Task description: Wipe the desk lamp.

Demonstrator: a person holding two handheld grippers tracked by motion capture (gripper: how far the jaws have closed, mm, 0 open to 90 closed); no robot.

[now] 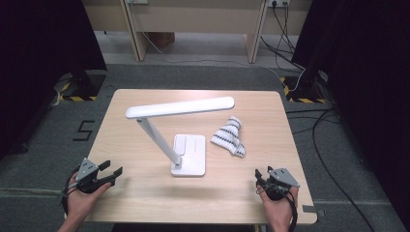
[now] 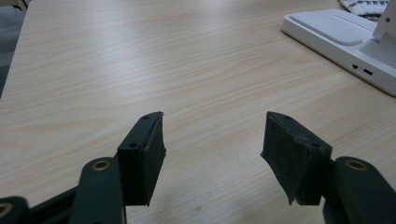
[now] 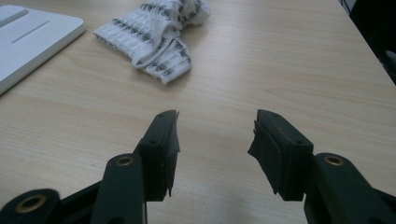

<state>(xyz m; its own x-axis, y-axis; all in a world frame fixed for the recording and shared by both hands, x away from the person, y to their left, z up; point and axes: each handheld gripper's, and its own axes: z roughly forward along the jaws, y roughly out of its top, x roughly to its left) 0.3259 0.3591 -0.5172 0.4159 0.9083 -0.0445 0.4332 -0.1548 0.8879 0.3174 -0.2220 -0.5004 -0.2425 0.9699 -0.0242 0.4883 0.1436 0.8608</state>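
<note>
Both grippers, left gripper (image 1: 112, 173) and right gripper (image 1: 259, 177), are held open and empty; an approach seems underway, and the striped cloth (image 3: 154, 35) must next be reached.

- Black numeral "5" (image 1: 83, 130), marked on the grey floor (image 1: 43, 145) just left of the table (image 1: 145, 193), in the high view.
- No other readable text, label or brand.
</note>
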